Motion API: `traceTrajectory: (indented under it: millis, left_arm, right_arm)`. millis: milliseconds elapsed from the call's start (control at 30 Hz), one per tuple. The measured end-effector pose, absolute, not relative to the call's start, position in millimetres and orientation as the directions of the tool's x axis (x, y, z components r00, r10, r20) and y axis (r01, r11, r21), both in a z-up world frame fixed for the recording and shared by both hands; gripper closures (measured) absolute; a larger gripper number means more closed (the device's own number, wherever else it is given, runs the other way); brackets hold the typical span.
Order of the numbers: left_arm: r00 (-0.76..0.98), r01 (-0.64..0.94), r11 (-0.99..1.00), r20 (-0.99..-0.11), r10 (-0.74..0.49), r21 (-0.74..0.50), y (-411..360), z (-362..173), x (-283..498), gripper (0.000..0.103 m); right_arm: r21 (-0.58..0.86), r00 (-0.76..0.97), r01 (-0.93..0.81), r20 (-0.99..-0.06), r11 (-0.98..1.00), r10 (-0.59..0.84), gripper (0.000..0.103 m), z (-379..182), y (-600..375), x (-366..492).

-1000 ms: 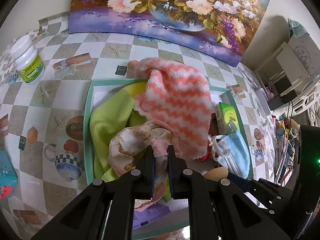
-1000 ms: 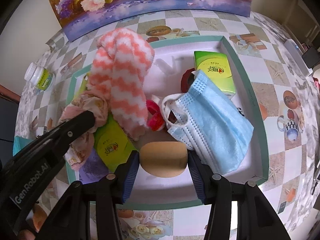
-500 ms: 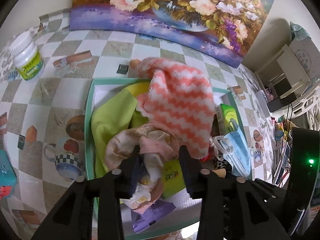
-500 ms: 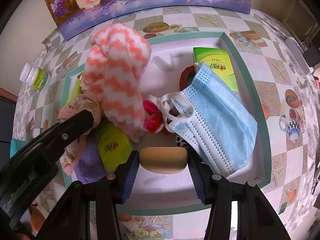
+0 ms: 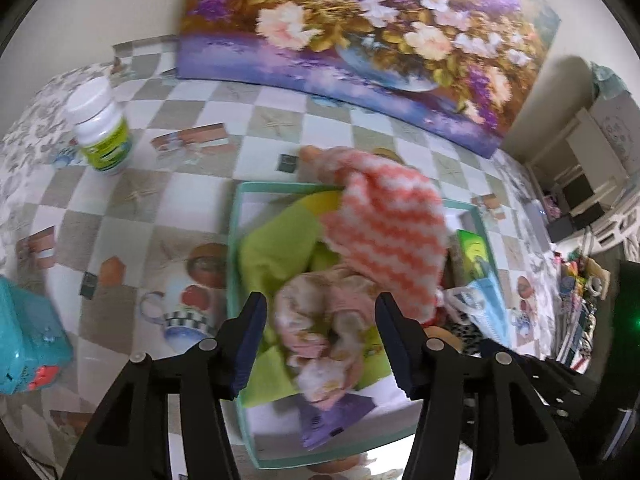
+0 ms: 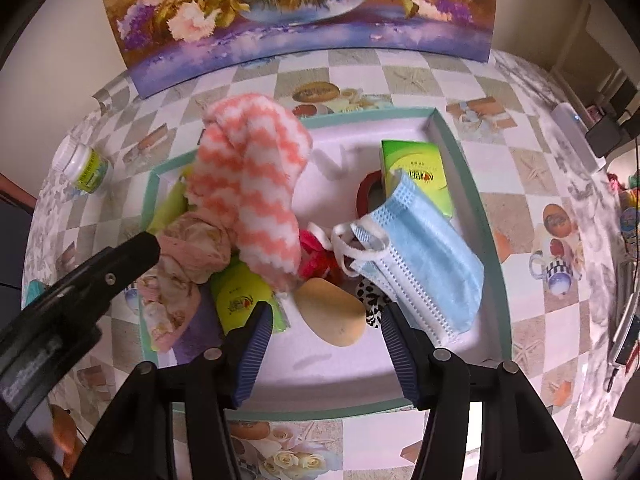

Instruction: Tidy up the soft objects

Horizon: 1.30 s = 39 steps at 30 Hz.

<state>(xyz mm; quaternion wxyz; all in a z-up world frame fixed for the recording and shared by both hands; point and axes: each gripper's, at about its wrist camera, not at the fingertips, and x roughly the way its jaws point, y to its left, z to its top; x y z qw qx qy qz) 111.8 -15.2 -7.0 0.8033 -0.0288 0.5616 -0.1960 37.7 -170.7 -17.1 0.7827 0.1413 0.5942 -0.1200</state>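
Fingers (image 5: 322, 342) apart over floral cloth (image 5: 320, 316)

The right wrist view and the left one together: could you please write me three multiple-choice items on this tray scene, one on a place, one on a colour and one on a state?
1. Where does the white pill bottle stand?
A. On the checked tablecloth outside the tray
B. Inside the tray
C. On top of the green box

2. What colours is the zigzag towel?
A. Blue and yellow
B. Coral and white
C. Black and grey

3. How does the right gripper stand to the tan sponge?
A. Shut on it
B. Open, pads clear of it
C. Out of view

Answers:
1. A, it stands beyond the teal tray rim.
2. B, its wavy stripes alternate those two.
3. B, gaps show on both sides of the sponge, which lies on the tray floor; the jaws have just been opening.
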Motion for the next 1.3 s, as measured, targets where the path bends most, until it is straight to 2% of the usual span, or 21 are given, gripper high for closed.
traceTrajectory:
  millis: [67, 133, 167, 233, 333, 400, 467, 633, 733, 1300]
  left_arm:
    - [0.296, 0.258, 0.937, -0.904, -0.309, -0.236, -10.2, -10.9, 114.0, 0.042]
    - [0.304, 0.231, 0.953, -0.916, -0.263, -0.197, -5.2, -15.1, 116.3, 0.027]
    - [0.311, 0.223, 0.958, -0.918, -0.247, -0.183, -2.9, -16.0, 117.0, 0.025]
    - [0.326, 0.203, 0.968, -0.922, -0.211, -0.15, 2.0, -18.0, 118.8, 0.018]
    - [0.346, 0.173, 0.981, -0.927, -0.145, -0.089, 9.6, -22.0, 121.2, 0.013]
    - [0.35, 0.163, 0.985, -0.93, -0.117, -0.063, 12.0, -24.8, 122.0, 0.011]
    - [0.346, 0.155, 0.987, -0.933, -0.101, -0.05, 14.5, -28.4, 123.5, 0.008]
    - [0.343, 0.135, 0.991, -0.937, -0.066, -0.021, 18.3, -36.9, 126.5, 0.006]
    - [0.329, 0.121, 0.993, -0.943, -0.051, -0.012, 21.1, -44.1, 128.4, 0.001]
    - [0.403, 0.133, 0.99, -0.911, -0.091, -0.04, 23.5, -20.1, 114.8, 0.001]
  right_arm:
    - [0.064, 0.265, 0.355, -0.964, 0.933, -0.034, 0.039, -16.6, -169.2, 36.9]
    - [0.042, 0.266, 0.362, -0.962, 0.931, -0.06, 0.031, -16.0, -169.1, 36.5]
    - [0.036, 0.267, 0.363, -0.961, 0.931, -0.067, 0.026, -16.2, -169.1, 36.4]
    - [0.027, 0.27, 0.364, -0.96, 0.931, -0.078, 0.025, -15.4, -169.1, 36.4]
    - [0.01, 0.268, 0.358, -0.959, 0.934, -0.092, 0.018, -15.4, -167.9, 37.0]
    - [-0.009, 0.267, 0.354, -0.957, 0.935, -0.111, 0.007, -15.6, -166.1, 37.6]
    - [-0.023, 0.268, 0.35, -0.956, 0.936, -0.124, 0.001, -15.8, -165.2, 38.3]
    - [-0.03, 0.272, 0.361, -0.953, 0.932, -0.136, 0.0, -15.5, -166.6, 37.5]
    - [-0.029, 0.272, 0.377, -0.952, 0.926, -0.141, 0.0, -15.1, -170.1, 36.8]
    - [-0.022, 0.284, 0.378, -0.949, 0.926, -0.139, 0.0, -9.6, -162.9, 30.2]
